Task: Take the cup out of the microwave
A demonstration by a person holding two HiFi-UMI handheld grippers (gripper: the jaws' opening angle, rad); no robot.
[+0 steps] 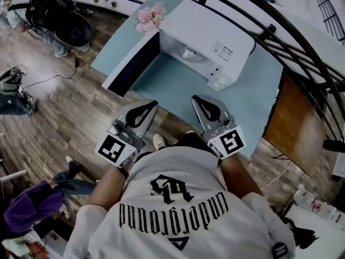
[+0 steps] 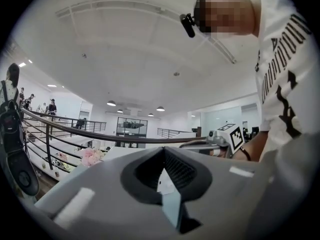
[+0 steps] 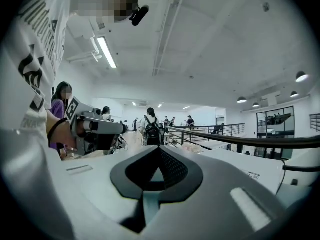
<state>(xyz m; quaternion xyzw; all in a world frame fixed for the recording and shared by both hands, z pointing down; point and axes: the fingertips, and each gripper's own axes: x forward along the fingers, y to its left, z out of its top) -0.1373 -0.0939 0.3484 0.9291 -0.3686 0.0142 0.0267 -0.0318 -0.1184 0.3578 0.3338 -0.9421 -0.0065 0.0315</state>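
Blue tabletop [image 1: 253, 90] bears open microwave [image 1: 215, 31] with cup [image 1: 191, 53] inside; left hand-held gripper [image 1: 141, 112] and right hand-held gripper [image 1: 207, 109] hover short of it, both closed and empty, likely poised to reach in.

Head view findings:

- White box-shaped microwave [image 1: 207, 31] at 12 o'clock. Its open door [image 1: 132, 63] shows a black inner face with a white edge.
- White cup [image 1: 191, 53] inside, pale against the white cavity.
- Pale blue tabletop [image 1: 178, 88] beneath.
- Pink flower bunch [image 1: 150, 16] at 11 o'clock.
- Brown wood-grain plank floor [image 1: 70, 117] at 9 o'clock, streaked grey.
- Left gripper [image 1: 144, 110] and right gripper [image 1: 204, 104]: grey bodies with black pad surrounds. Each marker cube [image 1: 114, 149] carries black squares on white.
- White T-shirt [image 1: 188, 220] at 6 o'clock, with black gothic lettering.
- Black metal railing [image 1: 280, 26] at 2 o'clock.
- Purple garment [image 1: 32, 204] at 8 o'clock.
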